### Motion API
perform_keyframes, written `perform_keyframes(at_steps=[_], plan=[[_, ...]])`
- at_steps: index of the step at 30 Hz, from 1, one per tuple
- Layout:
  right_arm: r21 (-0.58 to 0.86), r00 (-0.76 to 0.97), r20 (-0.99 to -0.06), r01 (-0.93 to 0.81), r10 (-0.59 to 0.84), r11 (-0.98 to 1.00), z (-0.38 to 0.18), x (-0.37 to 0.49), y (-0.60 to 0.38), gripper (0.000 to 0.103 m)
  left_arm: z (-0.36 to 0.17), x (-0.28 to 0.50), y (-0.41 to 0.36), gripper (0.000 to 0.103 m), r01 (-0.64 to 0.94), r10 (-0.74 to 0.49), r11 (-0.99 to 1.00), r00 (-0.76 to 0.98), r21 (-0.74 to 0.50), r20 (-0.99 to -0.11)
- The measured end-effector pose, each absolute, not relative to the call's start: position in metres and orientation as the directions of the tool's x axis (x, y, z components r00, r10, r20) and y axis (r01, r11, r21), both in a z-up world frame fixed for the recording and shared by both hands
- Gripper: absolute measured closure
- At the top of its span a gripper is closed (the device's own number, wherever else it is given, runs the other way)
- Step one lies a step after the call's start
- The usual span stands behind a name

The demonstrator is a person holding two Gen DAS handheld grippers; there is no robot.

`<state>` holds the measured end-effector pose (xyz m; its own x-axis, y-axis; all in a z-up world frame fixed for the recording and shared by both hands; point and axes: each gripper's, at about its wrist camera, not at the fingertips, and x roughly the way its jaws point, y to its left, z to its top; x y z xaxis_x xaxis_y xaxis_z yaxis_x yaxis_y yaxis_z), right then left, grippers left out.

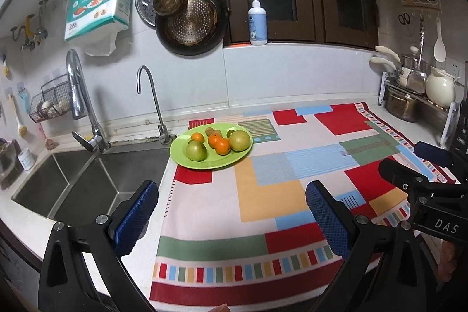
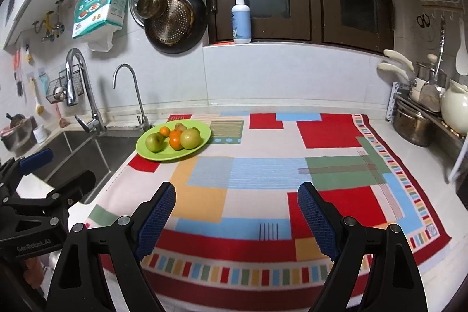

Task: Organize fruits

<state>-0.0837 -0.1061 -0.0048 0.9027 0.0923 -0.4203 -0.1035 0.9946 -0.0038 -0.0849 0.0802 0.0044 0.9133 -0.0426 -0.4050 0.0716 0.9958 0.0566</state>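
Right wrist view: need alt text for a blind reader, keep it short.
A green plate holding green apples and small oranges sits at the far left corner of a colourful patchwork cloth, beside a steel sink. The right tongs hang open and empty over the cloth's near edge; the left tongs show at the left border.

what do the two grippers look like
Both the left gripper and the right gripper are matte black frames with silver bolts; their jaws carry textured blue pads. One body reads "DAS", the other "GenRobot.AI". No cables or sleeves visible.
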Motion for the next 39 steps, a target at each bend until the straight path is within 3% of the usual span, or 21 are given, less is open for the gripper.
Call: perform_keyframes(at_steps=[39], plan=[[-0.021, 0.923, -0.375, -0.104, 0.089, 0.994, -0.002, -0.152, -0.12, 0.017, 0.013, -0.151, 0.067, 0.0, 0.064, -0.034, 0.995, 0.938, 0.077, -0.345]])
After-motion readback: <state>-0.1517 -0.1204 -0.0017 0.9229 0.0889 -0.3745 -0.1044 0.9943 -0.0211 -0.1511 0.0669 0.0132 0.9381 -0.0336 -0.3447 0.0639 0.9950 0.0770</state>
